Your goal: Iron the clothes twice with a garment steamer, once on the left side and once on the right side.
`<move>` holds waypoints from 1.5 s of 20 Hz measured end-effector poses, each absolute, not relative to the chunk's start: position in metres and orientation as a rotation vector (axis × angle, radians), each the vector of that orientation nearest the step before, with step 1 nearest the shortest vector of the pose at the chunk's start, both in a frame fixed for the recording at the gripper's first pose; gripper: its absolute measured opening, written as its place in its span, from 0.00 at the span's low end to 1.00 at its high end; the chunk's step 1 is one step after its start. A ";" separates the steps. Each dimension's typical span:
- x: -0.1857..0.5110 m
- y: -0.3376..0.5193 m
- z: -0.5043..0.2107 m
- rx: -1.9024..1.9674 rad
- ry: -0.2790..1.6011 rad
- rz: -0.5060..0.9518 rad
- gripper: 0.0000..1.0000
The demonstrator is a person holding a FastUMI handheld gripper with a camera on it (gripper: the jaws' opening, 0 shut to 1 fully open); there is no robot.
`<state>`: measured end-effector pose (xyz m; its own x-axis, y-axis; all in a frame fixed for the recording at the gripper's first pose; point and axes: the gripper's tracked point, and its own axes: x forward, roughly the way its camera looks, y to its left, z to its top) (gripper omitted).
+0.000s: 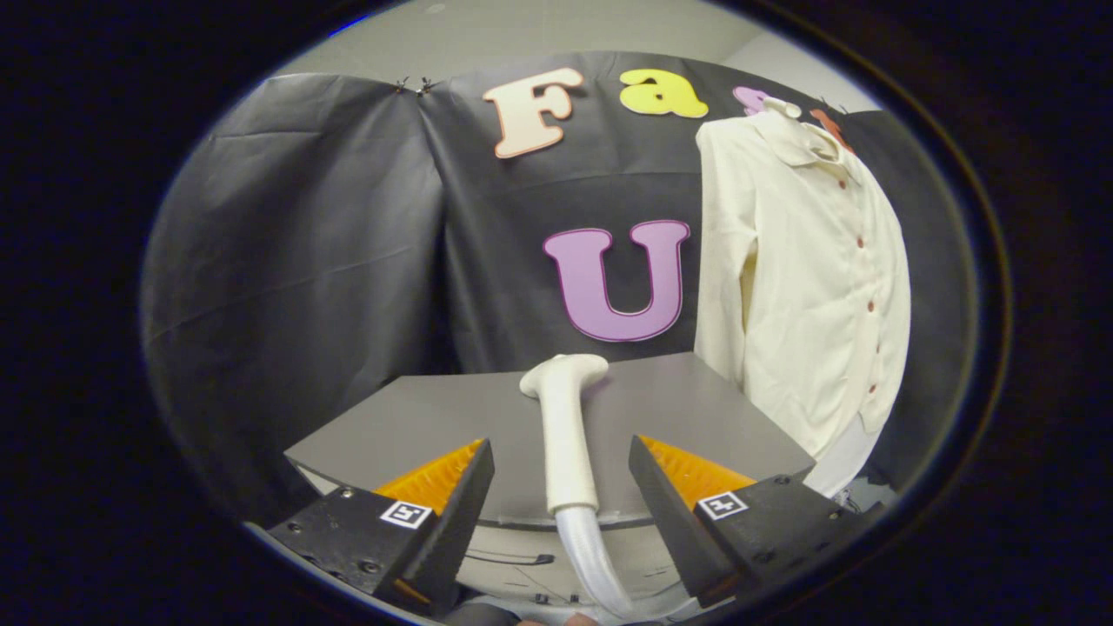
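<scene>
With the gripper (561, 487) spread wide and the steamer (563, 426) lying on the grey table (417, 417) between its fingers, untouched, the grasp wants both pads squared on the handle before lifting toward the shirt (809, 278) hanging beyond, right.

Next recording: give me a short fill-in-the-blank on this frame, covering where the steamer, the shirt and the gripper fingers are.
1. The white plastic garment steamer head lies on the grey ____.
2. The gripper is ____, one black-and-orange finger on each side of the steamer's handle, neither touching it.
3. The cream long-sleeved button shirt ____ in front of the black cloth wall, beyond the table's far right corner.
4. A translucent ____ runs down from the handle's near end.

Missing words: table; open; hangs; hose
</scene>
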<state>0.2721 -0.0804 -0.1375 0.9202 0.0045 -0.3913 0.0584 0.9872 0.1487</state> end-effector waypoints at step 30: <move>0.283 -0.098 -0.136 0.094 0.345 0.032 0.33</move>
<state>0.2831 -0.0982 -0.1356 0.9407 0.0472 -0.3360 -0.0151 0.9951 0.0976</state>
